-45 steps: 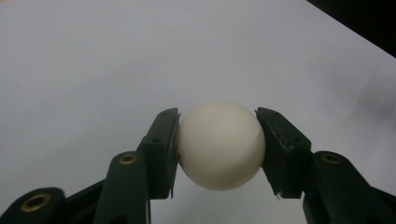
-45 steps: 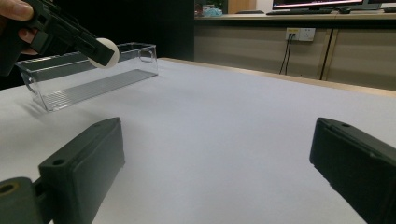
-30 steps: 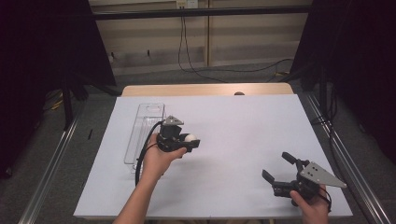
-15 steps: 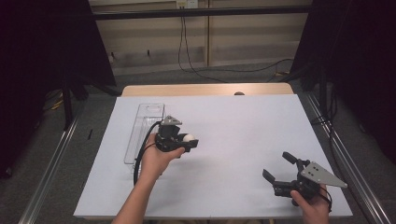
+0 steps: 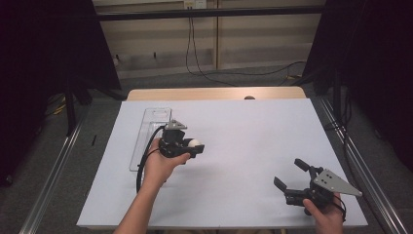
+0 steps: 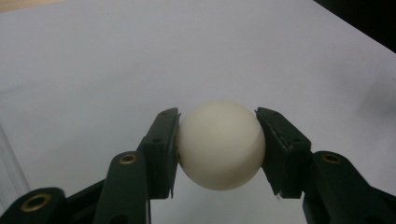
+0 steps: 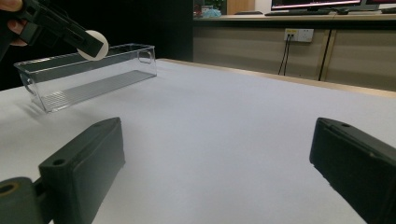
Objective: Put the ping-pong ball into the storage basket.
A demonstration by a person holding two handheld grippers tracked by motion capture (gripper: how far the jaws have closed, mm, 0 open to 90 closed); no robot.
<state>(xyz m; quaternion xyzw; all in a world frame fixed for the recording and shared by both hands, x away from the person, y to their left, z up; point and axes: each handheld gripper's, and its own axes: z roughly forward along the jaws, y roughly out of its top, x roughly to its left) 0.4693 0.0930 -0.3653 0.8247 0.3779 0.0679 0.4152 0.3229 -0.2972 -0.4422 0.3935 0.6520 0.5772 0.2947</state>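
A small white ball (image 6: 219, 144) sits clamped between the two black jaws of the left gripper (image 5: 192, 146), one jaw pressed against each side of it. The ball is held in the air above the white table (image 5: 253, 136), not resting on it; in the right gripper view it hangs just in front of the tray's near wall, raised above the table surface.

Just to the left of that gripper lies a long clear plastic tray (image 5: 148, 136), running from near to far along the left part of the table. It looks empty, with only its ribbed floor showing through the clear walls. The person's left hand (image 5: 158, 165) wraps around the gripper's body, and a black cable (image 5: 142, 165) loops down beside the forearm.

Well apart, at the near right corner of the table, the right gripper (image 5: 292, 178) rests low with its jaws spread wide and nothing between them. A grey three-cornered plate (image 5: 336, 183) sits on top of it.

As I judge it, the pick-up is done: the ball is securely gripped and lifted. What seems to be left is the short carry leftward over the tray's wall and the release into it. The right gripper appears to have no part in the work at present.
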